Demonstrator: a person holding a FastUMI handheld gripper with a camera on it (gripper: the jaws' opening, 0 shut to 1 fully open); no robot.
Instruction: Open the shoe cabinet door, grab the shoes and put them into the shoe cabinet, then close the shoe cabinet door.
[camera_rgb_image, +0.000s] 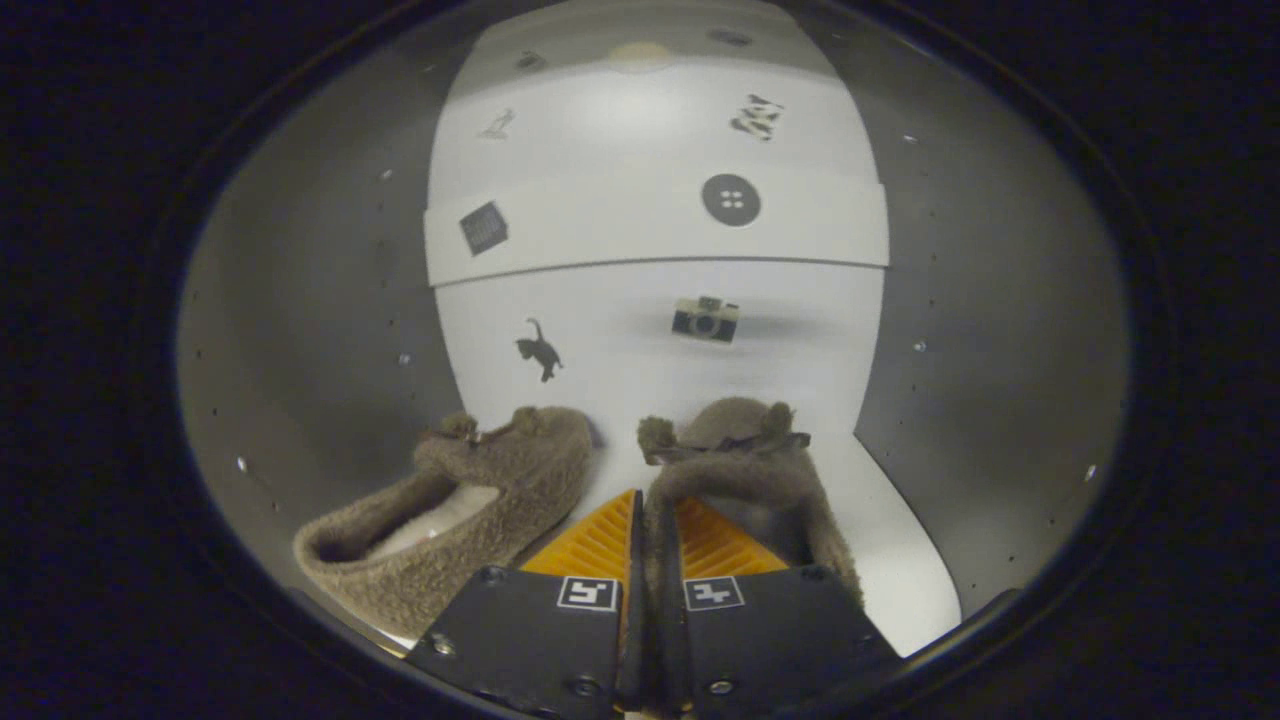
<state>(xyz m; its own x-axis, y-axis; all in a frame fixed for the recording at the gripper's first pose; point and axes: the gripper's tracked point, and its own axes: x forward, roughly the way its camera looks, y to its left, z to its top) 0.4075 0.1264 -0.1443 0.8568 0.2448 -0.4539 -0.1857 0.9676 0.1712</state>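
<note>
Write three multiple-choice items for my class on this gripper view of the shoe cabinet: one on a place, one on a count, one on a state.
1. Where does the loose brown fluffy slipper lie?
A. on top of the cabinet
B. on the white shelf inside the cabinet, beside the gripped slipper
C. between the fingers

2. How many slippers are in the cabinet?
A. one
B. two
C. four

3. What is the gripper with orange ribbed fingers doing?
A. pinching the side wall of the other brown fluffy slipper
B. standing wide open
C. holding a camera

Key: 1 B, it rests on the shelf, left of the fingers. 2 B, a pair lies side by side. 3 A, the fluffy wall runs between both pads.
</note>
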